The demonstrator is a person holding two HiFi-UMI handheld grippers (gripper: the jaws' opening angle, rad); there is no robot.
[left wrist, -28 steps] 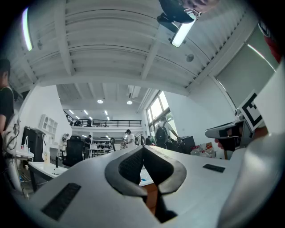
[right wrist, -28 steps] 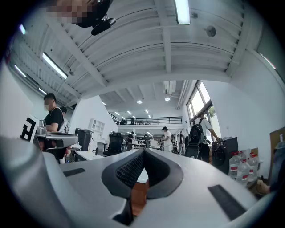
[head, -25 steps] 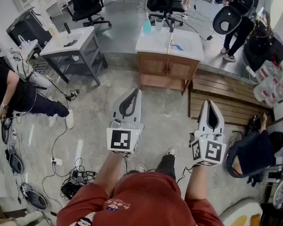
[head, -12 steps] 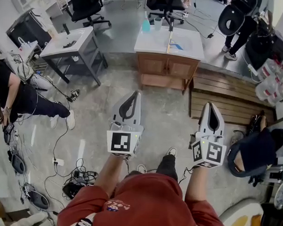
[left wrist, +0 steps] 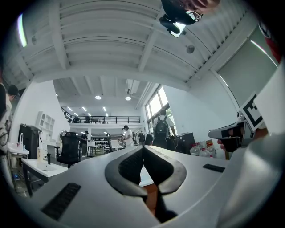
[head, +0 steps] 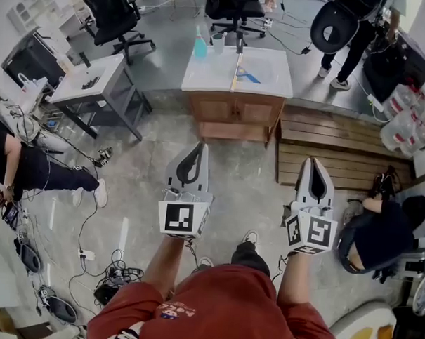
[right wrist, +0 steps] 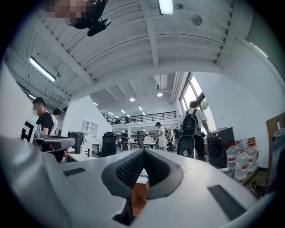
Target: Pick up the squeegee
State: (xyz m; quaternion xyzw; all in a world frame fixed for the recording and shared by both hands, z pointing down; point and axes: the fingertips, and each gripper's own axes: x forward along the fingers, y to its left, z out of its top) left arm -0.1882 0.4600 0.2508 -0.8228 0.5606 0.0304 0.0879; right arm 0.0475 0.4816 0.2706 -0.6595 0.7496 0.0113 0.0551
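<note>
Item 1: squeegee [head: 236, 69]. Lies flat on white worktop [head: 273, 62] of wood cabinet [head: 236, 111], handle running 12-to-6. Sits at 12 o'clock from both tongs, well apart from them.
Item 2: L tongs [head: 199, 146]. Closed, tips together, nothing btwn.
Item 3: R tongs [head: 316, 163]. Closed, empty, at 3 o'clock of L tongs.
Misc. on worktop: teal bottle [head: 200, 48] and cup [head: 218, 40], approx. 10 o'clock of squeegee.

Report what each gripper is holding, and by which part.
Nothing. The left gripper and right gripper are both shut and empty; the squeegee lies untouched on the counter.
</note>
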